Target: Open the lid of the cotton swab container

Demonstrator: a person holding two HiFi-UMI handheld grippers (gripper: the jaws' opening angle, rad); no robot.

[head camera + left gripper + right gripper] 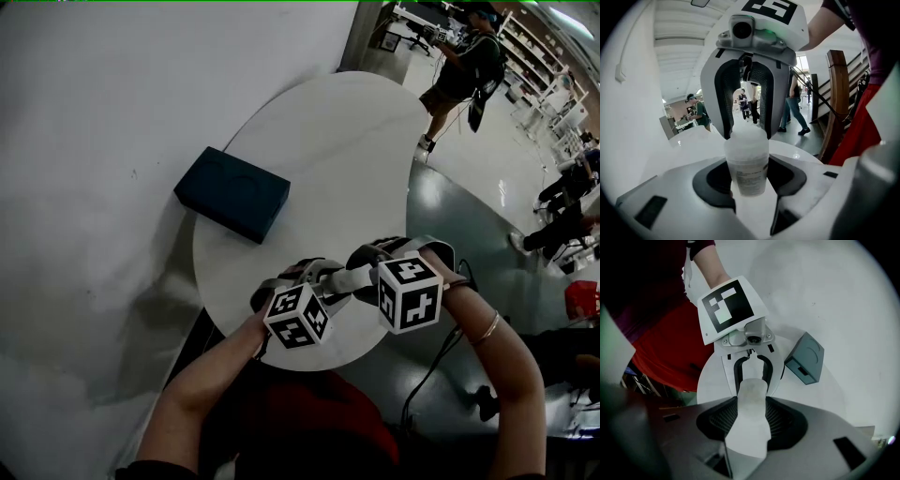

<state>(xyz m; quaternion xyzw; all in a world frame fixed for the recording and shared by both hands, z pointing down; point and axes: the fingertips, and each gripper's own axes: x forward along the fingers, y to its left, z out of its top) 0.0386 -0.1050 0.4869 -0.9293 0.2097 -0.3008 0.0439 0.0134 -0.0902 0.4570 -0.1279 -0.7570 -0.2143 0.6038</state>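
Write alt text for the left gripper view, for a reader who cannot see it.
A translucent cotton swab container stands clamped between the left gripper's dark-padded jaws. The right gripper faces it, jaws around its lid. Behind lie a white table and people walking.

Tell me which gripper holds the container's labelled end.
The left gripper: the container's printed label sits between its jaws; the right gripper grips the plain end.

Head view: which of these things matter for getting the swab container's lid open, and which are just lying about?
Job in hand:
- cotton swab container, lid apparently on
- left gripper and right gripper, both clamped on it from opposite ends

Lying about:
- dark blue box on the round table, apart from the grippers
- person standing beyond the table
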